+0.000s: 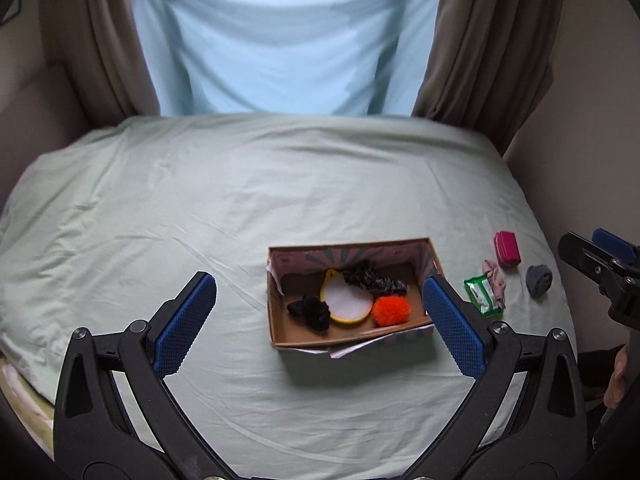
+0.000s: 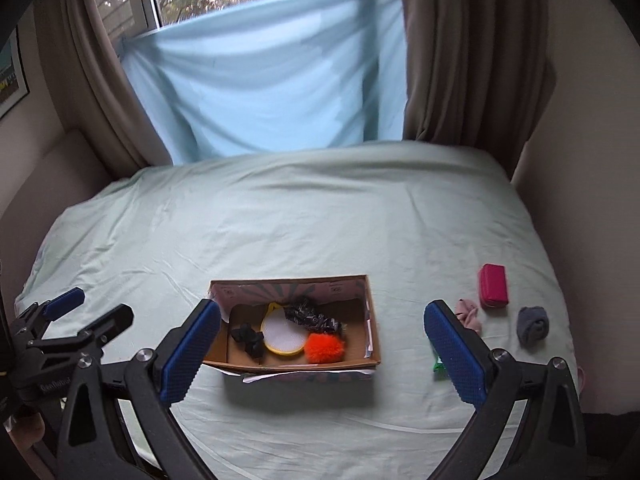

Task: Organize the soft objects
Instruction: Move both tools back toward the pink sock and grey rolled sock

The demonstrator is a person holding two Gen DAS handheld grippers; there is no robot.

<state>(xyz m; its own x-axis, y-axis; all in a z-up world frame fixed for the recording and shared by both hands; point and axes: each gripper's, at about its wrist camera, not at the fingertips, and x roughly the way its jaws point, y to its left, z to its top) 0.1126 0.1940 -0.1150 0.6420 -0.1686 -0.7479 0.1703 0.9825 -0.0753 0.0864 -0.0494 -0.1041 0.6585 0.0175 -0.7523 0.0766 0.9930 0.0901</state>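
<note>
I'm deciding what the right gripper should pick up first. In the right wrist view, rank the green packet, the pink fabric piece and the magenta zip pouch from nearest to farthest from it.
1. Green packet: beside the right gripper's right finger, partly hidden by it.
2. Pink fabric piece: just past that fingertip, to the right.
3. Magenta zip pouch: farthest back and right on the bed.

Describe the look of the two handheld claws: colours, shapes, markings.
Both match. The left claw has black angular arms with triangular cut-outs and silver bolts, ending in long blue pads with a fine diamond grid. The right claw has the same black frame and blue textured pads. In the right wrist view, small white lettering shows on the left claw's body, too small to read.
</note>
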